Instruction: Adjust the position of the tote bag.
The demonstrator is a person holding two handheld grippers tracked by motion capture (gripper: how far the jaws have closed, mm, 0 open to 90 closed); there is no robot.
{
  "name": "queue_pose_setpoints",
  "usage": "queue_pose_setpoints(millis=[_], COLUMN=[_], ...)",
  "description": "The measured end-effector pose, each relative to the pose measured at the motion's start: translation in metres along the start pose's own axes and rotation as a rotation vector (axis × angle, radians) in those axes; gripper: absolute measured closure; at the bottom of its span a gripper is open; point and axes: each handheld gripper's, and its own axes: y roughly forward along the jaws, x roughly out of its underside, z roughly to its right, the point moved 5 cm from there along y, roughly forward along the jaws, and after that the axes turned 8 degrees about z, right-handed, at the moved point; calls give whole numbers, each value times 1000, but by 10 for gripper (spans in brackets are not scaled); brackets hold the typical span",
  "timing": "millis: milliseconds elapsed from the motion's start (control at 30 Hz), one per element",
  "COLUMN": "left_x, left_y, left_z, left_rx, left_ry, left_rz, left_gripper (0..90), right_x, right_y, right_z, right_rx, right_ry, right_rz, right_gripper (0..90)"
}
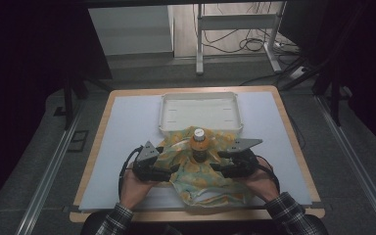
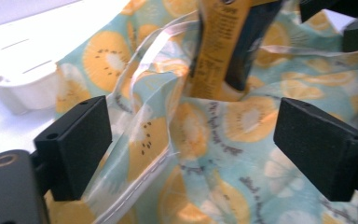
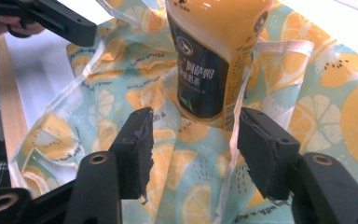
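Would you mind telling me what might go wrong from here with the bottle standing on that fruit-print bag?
1. The bottle stands upright on the rumpled fruit-print bag; tugging the fabric might topple it.
2. Both hand-held grippers, left and right, are open with bag fabric between the jaws; closing could pinch just one layer or the drawstring.
3. The white tray sits close behind, so a tipped bottle may strike it.

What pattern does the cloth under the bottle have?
The cloth is light blue-green with orange citrus and kiwi-like slices, clearest in the right gripper view; the bottle stands on it.
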Motion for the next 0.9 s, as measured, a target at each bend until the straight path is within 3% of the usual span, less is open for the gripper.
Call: queue_pose_setpoints(millis=[200,433,600,900], left_x=[-5,-15,-18,-6], left_y=[1,3,3,-8], left_z=[-4,-8,-8,-7], left_rx=[-21,1,-6,-17], left_ry=[-14,-23,-15,-32], left_rz=[26,78,74,40], left_gripper=[88,77,71,75], right_x=[-6,-10,-14,-22], right_y=[2,5,8,18], right_z=[-2,-2,-3,-5], right_rx=[-13,-3,7,48], right_ry=[10,11,5,-3], right_rz=[25,57,76,116], right_gripper=[423,360,319,270])
